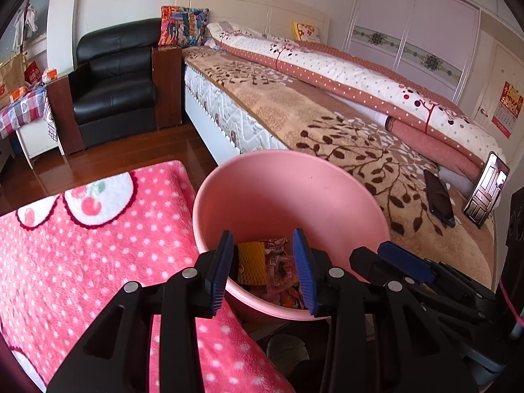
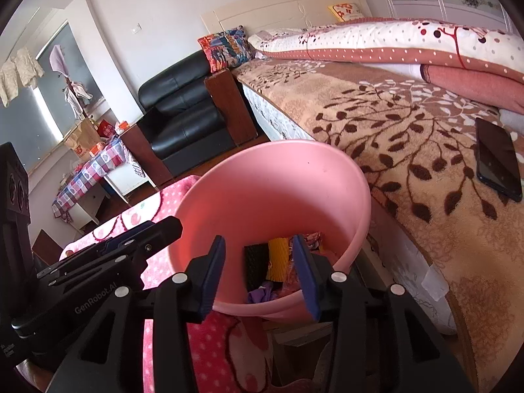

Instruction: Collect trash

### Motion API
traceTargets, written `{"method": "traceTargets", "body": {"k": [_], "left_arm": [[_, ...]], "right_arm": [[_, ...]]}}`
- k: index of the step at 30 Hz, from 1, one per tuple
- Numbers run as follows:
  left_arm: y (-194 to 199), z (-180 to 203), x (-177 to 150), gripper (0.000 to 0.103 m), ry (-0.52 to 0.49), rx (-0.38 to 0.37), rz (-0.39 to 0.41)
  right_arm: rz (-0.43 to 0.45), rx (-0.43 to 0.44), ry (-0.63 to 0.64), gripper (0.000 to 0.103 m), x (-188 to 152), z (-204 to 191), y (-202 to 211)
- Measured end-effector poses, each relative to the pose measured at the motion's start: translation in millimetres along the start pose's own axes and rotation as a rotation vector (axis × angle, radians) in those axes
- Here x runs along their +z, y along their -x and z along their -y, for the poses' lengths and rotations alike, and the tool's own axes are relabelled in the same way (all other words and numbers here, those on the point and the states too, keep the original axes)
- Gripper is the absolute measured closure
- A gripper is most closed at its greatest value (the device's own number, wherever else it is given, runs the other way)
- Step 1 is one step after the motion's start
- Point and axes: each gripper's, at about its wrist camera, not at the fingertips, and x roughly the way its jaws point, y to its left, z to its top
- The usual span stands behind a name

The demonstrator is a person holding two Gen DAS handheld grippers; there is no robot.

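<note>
A pink bin (image 1: 288, 196) stands between the pink dotted blanket and the bed, just ahead of both grippers. At its bottom lies trash: a yellow foam net (image 1: 251, 262), crumpled wrappers (image 1: 281, 271), a black piece (image 2: 255, 268) and a purple scrap (image 2: 262, 294). My left gripper (image 1: 262, 239) hangs over the bin's near rim, open, with nothing between its blue pads. My right gripper (image 2: 257, 242) hovers over the bin (image 2: 271, 190) beside it, also open and empty. Each gripper shows in the other's view, the right one (image 1: 393, 258) and the left one (image 2: 147, 232).
The bed (image 1: 327, 114), with a brown leaf-pattern blanket, runs along the right. A dark phone (image 1: 439, 201) lies on it and a second phone (image 1: 486, 193) stands propped up. The pink dotted blanket (image 1: 82, 229) covers a surface on the left. A black armchair (image 1: 114, 82) stands behind on the wooden floor.
</note>
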Motion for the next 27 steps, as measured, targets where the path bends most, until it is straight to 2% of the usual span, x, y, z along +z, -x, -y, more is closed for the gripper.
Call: {"method": "traceTargets", "body": {"k": [5, 19, 27], "left_arm": [[24, -2, -1, 0.065, 0.0, 0.007, 0.054], [95, -19, -12, 0.065, -0.004, 0.065, 0.224], [122, -39, -25, 0.065, 0.006, 0.093, 0.247]], "right_arm": [[0.03, -0.001, 0.013, 0.048, -4, -10, 17], [0.104, 0.024, 0.127, 0.041, -31, -69, 58], [0.147, 0.029, 0.158, 0.035, -43, -103, 74]]}}
